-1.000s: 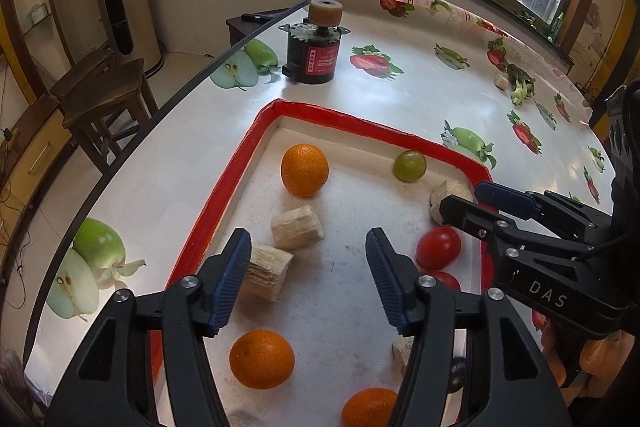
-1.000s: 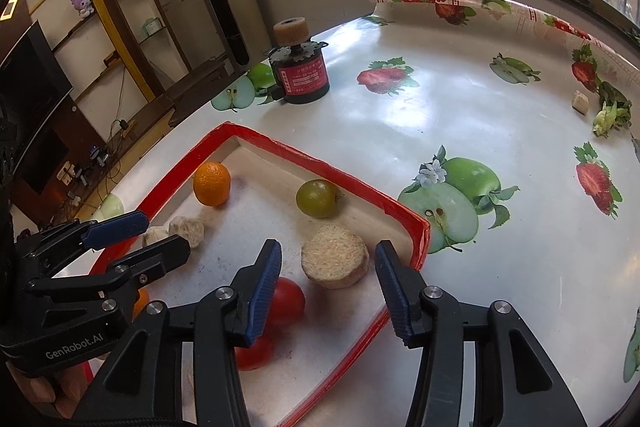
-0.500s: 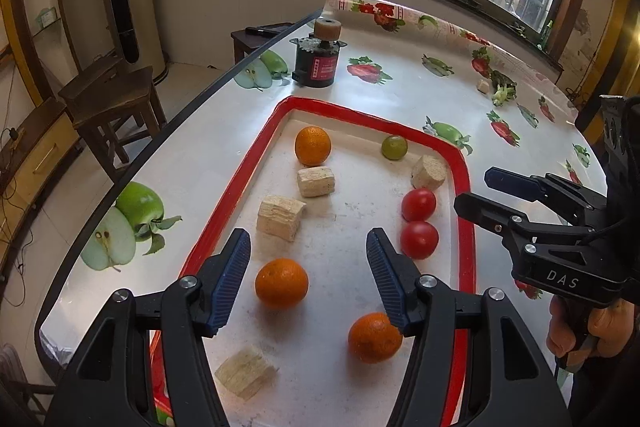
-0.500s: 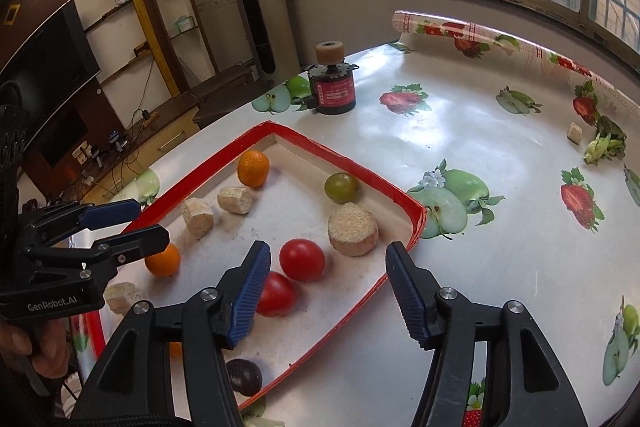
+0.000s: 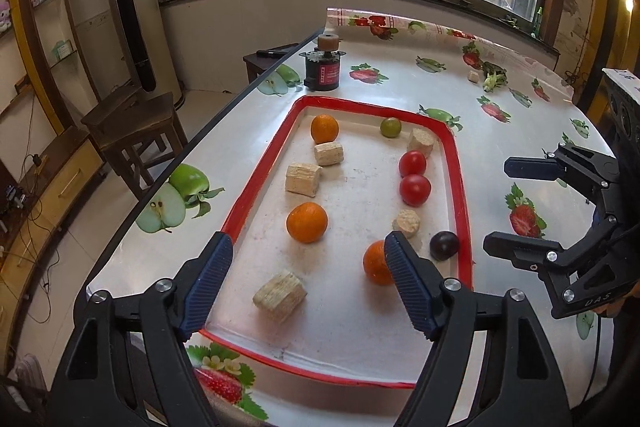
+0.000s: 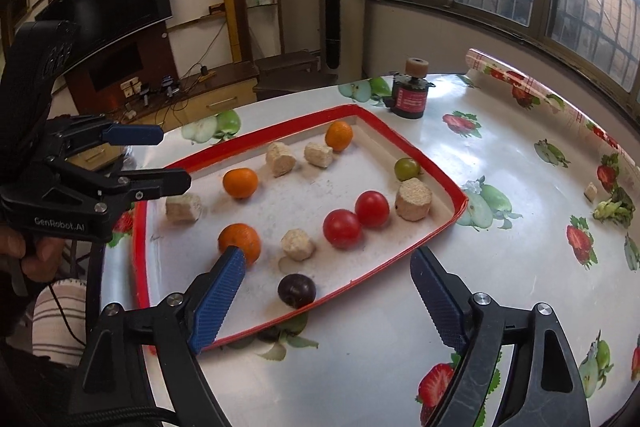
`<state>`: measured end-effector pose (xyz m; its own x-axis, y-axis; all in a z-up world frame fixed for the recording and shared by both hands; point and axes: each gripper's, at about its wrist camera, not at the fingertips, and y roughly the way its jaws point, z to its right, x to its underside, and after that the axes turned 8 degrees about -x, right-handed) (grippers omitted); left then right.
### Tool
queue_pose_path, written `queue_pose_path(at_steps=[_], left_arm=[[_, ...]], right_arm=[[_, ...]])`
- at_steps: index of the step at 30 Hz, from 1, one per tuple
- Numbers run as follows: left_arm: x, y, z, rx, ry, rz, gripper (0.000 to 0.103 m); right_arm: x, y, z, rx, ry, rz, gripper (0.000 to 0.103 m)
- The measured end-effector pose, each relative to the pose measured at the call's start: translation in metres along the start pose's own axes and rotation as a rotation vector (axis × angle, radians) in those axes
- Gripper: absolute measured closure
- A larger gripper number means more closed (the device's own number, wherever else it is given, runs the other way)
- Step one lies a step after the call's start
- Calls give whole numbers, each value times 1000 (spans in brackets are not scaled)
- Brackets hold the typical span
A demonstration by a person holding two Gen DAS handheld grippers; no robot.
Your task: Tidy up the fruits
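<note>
A red-rimmed tray (image 5: 260, 187) (image 6: 440, 227) holds three oranges (image 5: 307, 221), two red tomatoes (image 5: 415, 189) (image 6: 342, 228), a green fruit (image 5: 390, 127) (image 6: 407, 168), a dark plum (image 5: 444, 245) (image 6: 297, 290) and several pale wooden blocks (image 5: 303, 179). My left gripper (image 5: 306, 277) is open and empty, held above the tray's near end. My right gripper (image 6: 330, 293) is open and empty, above the tray's near right corner by the plum. It also shows in the left wrist view (image 5: 520, 207), right of the tray.
The tray lies on a table with a fruit-print cloth (image 5: 480, 99). A black and red cylinder device (image 5: 323, 65) (image 6: 411, 95) stands beyond the tray. A small block and green scraps (image 6: 612, 205) lie far right. A wooden stool (image 5: 132, 123) stands left of the table edge.
Both grippers have pulled back and up from the tray, so the whole tray now shows. Both stay open and empty. The fruits have not moved.
</note>
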<state>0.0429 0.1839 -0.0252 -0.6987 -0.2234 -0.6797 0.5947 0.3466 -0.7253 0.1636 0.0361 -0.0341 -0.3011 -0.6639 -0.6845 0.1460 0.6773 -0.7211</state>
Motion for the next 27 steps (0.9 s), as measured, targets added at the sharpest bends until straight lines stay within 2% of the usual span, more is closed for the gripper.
queue_pose_path(at_steps=[9,18,27], left_arm=[[17,-24,0,-31,29,33,21],[24,-50,-9,-63,8,118,21],[36,-78,-12,-90,1,205,21]], right_arm=[[19,-17,-21,-82,-88,-36,14],[29,-43,-40,-4,-165,33,14],[42,-62,-55,12,-207,78,13]])
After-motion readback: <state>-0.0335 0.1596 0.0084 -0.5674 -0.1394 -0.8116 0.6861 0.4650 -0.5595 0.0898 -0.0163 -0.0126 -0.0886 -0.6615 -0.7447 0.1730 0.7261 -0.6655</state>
